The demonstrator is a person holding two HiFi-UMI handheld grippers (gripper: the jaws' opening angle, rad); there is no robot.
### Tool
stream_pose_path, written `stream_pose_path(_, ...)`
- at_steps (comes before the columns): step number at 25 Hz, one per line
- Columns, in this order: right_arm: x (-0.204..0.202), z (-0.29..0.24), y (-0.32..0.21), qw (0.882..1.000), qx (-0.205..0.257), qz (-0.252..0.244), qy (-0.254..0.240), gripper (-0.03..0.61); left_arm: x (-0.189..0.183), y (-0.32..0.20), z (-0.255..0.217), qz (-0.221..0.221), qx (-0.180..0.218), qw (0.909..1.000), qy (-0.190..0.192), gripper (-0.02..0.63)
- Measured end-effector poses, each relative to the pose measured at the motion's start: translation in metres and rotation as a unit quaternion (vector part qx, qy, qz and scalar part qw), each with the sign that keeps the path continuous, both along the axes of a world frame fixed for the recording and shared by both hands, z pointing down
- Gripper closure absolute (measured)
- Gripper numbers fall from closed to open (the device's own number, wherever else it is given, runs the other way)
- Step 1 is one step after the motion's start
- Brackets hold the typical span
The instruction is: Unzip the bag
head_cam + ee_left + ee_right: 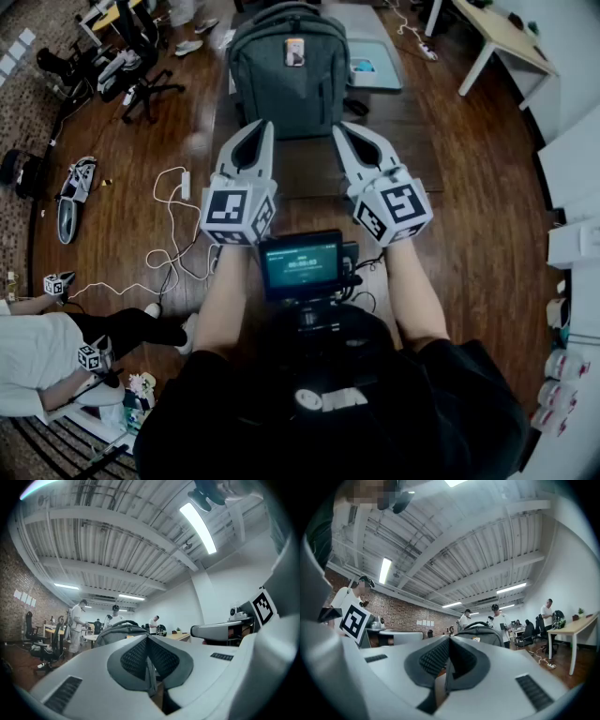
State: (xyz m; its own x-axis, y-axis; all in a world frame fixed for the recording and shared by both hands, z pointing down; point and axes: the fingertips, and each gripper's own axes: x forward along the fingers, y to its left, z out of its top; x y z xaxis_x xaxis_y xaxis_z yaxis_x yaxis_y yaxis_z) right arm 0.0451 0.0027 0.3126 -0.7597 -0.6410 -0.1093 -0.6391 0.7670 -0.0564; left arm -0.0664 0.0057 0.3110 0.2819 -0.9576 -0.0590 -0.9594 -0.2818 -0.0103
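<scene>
A grey backpack (289, 70) stands upright at the far side of a dark wooden table (412, 141), with a small tag on its upper front. In the head view my left gripper (257, 129) and right gripper (343, 131) hover side by side just short of the bag, both pointing level at it. Each is shut, pads together, with nothing between them. The left gripper view shows its shut jaws (147, 638) with the bag's top and handle (117, 629) beyond. In the right gripper view the bag (483, 632) rises behind that gripper's shut jaws (449, 640).
White cables (173, 225) trail over the wooden floor at left, near office chairs (131, 66). A light table (497, 37) stands at the far right. A small screen (302, 262) sits at my chest. Several people stand in the background, and one sits at the lower left.
</scene>
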Motion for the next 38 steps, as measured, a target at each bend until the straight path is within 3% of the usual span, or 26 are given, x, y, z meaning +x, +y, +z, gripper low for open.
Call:
stream_pose_path(8, 0.026, -0.003, -0.011, 1.000, 0.009, -0.018, -0.003, 0.571, 0.032, -0.007, -0.004, -0.016, 0.001, 0.9998, -0.011, 0.624)
stream_pose_path(14, -0.006, -0.001, -0.006, 1.000, 0.018, -0.022, 0.003, 0.571, 0.004, -0.002, 0.002, -0.010, 0.005, 0.9999, -0.001, 0.624)
stream_pose_path(19, 0.015, -0.002, -0.016, 1.000, 0.016, -0.023, 0.002, 0.571, 0.027, -0.012, -0.002, -0.012, 0.010, 0.9999, -0.005, 0.624)
stream_pose_path(22, 0.004, 0.004, -0.016, 1.000, 0.015, -0.021, 0.004, 0.571, 0.018, -0.012, 0.006, -0.007, 0.002, 0.9999, -0.010, 0.624)
stream_pose_path(27, 0.017, 0.007, -0.053, 1.000, 0.004, -0.028, 0.002, 0.571, 0.036, -0.050, 0.015, -0.007, -0.012, 0.9998, -0.011, 0.624)
stream_pose_path(38, -0.028, 0.020, -0.120, 1.000, -0.008, -0.013, 0.017, 0.571, -0.002, -0.123, 0.027, 0.018, -0.029, 0.9994, -0.006, 0.624)
